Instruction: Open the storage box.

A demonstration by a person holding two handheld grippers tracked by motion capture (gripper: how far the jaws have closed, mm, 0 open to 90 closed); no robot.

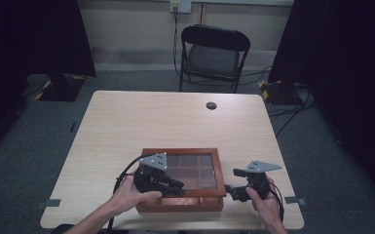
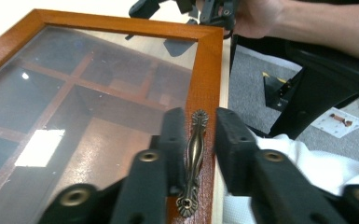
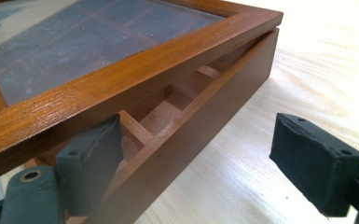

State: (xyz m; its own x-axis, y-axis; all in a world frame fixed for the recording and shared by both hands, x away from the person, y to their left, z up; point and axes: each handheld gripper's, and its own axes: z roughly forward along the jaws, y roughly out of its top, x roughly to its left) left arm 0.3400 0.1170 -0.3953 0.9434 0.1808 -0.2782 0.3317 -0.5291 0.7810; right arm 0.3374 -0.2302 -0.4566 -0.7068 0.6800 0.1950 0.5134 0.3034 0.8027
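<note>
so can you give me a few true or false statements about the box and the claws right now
1. The brown wooden box with a glass-paned lid is lifted ajar. True.
2. The left claw straddles the ornate brass handle on the lid frame. True.
3. The right claw is clamped shut on a mug. False: its jaws stand apart, one inside the gap under the lid, one outside the box wall.
4. The box sits on the black folding chair. False: it sits on the light wooden table.
5. The box has wooden dividers inside. True.
</note>
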